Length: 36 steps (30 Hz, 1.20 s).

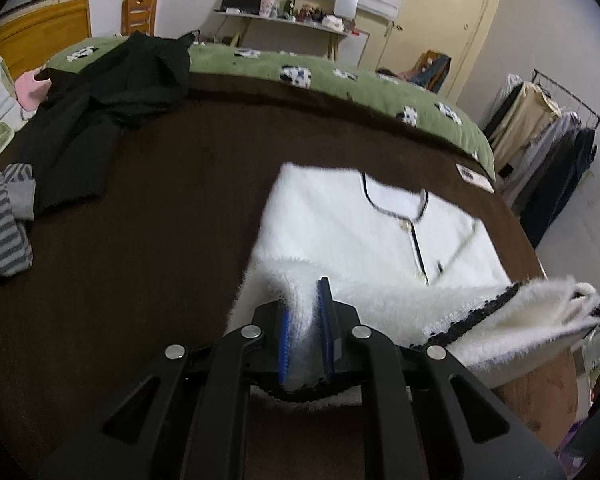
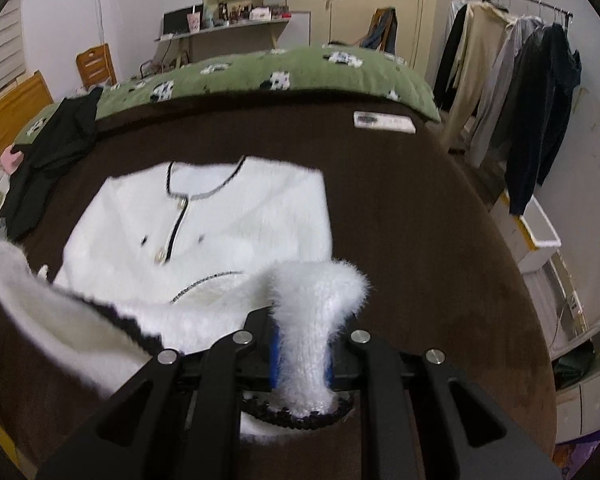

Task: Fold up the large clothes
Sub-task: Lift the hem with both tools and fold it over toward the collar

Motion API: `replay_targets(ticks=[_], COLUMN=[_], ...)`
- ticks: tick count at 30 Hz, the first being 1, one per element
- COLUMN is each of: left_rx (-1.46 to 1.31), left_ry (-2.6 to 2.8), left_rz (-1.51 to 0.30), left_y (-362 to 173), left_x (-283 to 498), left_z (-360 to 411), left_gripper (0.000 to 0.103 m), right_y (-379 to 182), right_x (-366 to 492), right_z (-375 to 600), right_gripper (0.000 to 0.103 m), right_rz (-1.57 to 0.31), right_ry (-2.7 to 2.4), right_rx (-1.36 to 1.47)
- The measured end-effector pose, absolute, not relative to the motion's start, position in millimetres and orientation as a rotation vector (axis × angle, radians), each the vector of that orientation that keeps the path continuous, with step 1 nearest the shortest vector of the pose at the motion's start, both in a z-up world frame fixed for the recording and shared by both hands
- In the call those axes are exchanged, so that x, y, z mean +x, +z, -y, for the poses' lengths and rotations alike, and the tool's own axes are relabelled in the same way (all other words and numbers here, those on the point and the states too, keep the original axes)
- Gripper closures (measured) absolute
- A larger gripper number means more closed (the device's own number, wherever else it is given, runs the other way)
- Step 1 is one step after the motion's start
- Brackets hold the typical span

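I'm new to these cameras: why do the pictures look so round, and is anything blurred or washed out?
Left wrist view: fisheye bends the bed into a dome, corners go black; the white cardigan is overexposed and its lifted hem smeared. Right wrist view: same bulge; fluff in the right tongs looks soft, the dark blanket loses detail.

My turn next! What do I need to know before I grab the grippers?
Left gripper: shut on the cardigan's hem.
Right gripper: shut on the hem too, at the other corner.
The cardigan lies face up on the brown blanket, collar far away, hem lifted.
Done: spread flat, hem picked up.
Left: probably carry the hem toward the collar, lay it down, let go.
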State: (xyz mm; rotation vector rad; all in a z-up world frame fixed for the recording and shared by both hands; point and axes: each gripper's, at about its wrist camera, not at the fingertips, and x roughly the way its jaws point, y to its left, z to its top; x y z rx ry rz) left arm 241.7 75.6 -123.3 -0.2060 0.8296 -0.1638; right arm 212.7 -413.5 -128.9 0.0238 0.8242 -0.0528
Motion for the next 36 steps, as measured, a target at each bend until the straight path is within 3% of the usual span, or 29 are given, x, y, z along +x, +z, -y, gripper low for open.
replay_targets(ticks=[11,22,36], left_rx=[-0.147,-0.059,-0.024], left_ry=[-0.119,-0.133,-0.108], left_rz=[-0.746,-0.74,-0.885], left_y=[-144,-164,-218], left_x=[331,436,505], left_z=[-65,-45,-34], left_gripper=[0.088,0.088,0.087], right_y=[-140,-177,-228], right_x=[304,411,484], right_z=[415,428,426], right_gripper=[0.088,0.088,0.086], right_rz=[-0.728,-0.748,-0.876], right_ry=[-0.101,-0.117,-0.087], right_rx=[-0.03,-0.038,-0.093])
